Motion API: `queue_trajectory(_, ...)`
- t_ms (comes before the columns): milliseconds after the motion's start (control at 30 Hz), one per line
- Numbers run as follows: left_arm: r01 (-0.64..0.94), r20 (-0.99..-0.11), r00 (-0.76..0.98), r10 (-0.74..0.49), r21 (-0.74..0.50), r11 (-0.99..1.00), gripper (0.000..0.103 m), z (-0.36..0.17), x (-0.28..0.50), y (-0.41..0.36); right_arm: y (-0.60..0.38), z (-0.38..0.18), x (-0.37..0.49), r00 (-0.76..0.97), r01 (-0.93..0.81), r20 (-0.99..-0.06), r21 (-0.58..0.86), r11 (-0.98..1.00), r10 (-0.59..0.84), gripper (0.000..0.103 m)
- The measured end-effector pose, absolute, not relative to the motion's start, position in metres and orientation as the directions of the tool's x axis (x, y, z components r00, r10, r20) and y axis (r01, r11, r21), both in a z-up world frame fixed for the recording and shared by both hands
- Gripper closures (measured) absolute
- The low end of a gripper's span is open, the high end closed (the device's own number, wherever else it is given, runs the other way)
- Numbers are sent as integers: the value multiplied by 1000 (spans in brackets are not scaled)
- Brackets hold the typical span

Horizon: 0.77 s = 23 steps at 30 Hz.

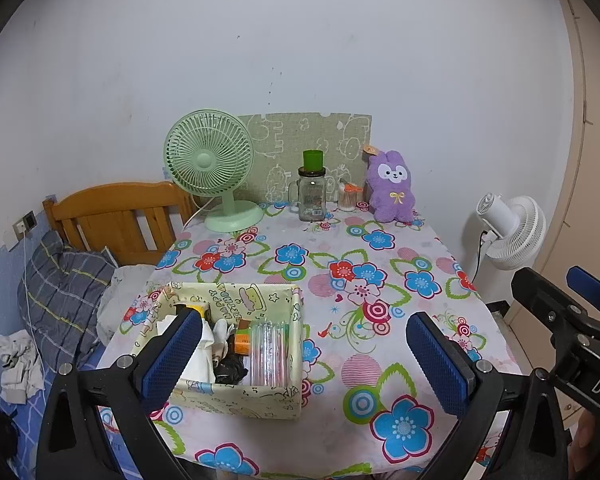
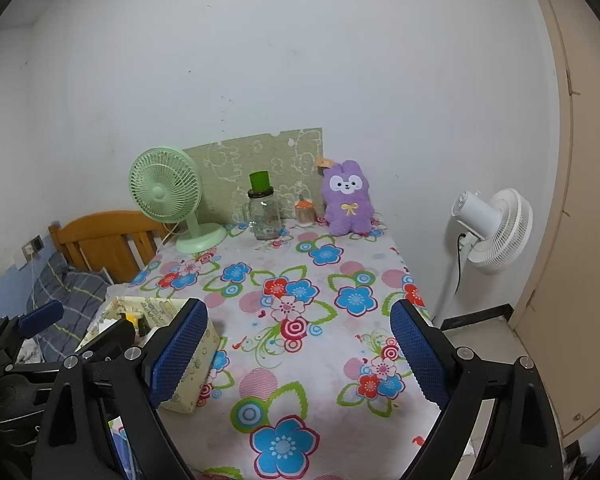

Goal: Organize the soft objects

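Note:
A purple plush bunny (image 1: pixel 392 188) sits upright at the table's far right edge against the wall; it also shows in the right wrist view (image 2: pixel 347 200). A pale yellow patterned storage box (image 1: pixel 236 344) stands at the table's near left, holding white cloth, a dark bundle and clear tubes; its corner shows in the right wrist view (image 2: pixel 188 376). My left gripper (image 1: pixel 304 360) is open and empty, its left pad over the box. My right gripper (image 2: pixel 298 354) is open and empty above the near table, and shows at the right edge of the left wrist view (image 1: pixel 560 308).
A green desk fan (image 1: pixel 210 168), a glass jar with a green cup on top (image 1: pixel 312 192) and a cotton swab holder (image 1: pixel 347 196) line the far edge. A white standing fan (image 1: pixel 512 236) stands to the right. A bed with a plaid pillow (image 1: pixel 64 288) lies left of the floral tablecloth (image 1: pixel 380 344).

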<state>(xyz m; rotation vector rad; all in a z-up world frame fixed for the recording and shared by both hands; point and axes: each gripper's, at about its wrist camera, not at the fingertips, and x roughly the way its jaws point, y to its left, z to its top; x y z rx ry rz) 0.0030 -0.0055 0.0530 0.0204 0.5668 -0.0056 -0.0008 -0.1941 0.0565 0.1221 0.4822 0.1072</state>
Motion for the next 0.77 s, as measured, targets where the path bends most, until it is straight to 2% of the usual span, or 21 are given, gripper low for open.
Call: queue_trajectory(767,4,-532,847,1,8,1000,0,52,5,-3,-195,56,0,881,-66,-457,137,988,122,8)
